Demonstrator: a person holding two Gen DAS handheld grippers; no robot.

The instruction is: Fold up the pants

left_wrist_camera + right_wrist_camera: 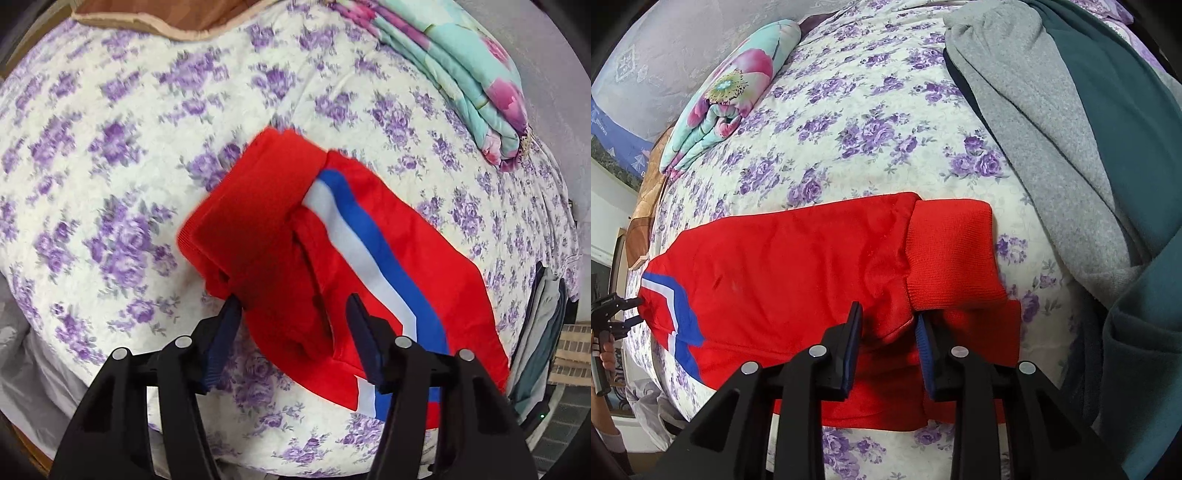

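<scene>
Red pants (280, 236) with a white and blue side stripe lie folded on the floral bed cover (110, 147). A ribbed red cuff (258, 192) lies on top. My left gripper (291, 328) is open, its fingers on either side of the near edge of the red fabric. In the right wrist view the pants (783, 266) stretch across the bed with the ribbed cuff (953, 254) at the right. My right gripper (888, 332) is open just over the fabric below the cuff. The left gripper (617, 306) shows at the far left edge.
A folded teal and pink floral quilt (476, 77) lies at the far right of the bed and shows in the right wrist view (731, 92) too. Grey (1045, 129) and dark teal garments (1126, 147) are piled beside the pants. A brown blanket (147, 18) lies at the far end.
</scene>
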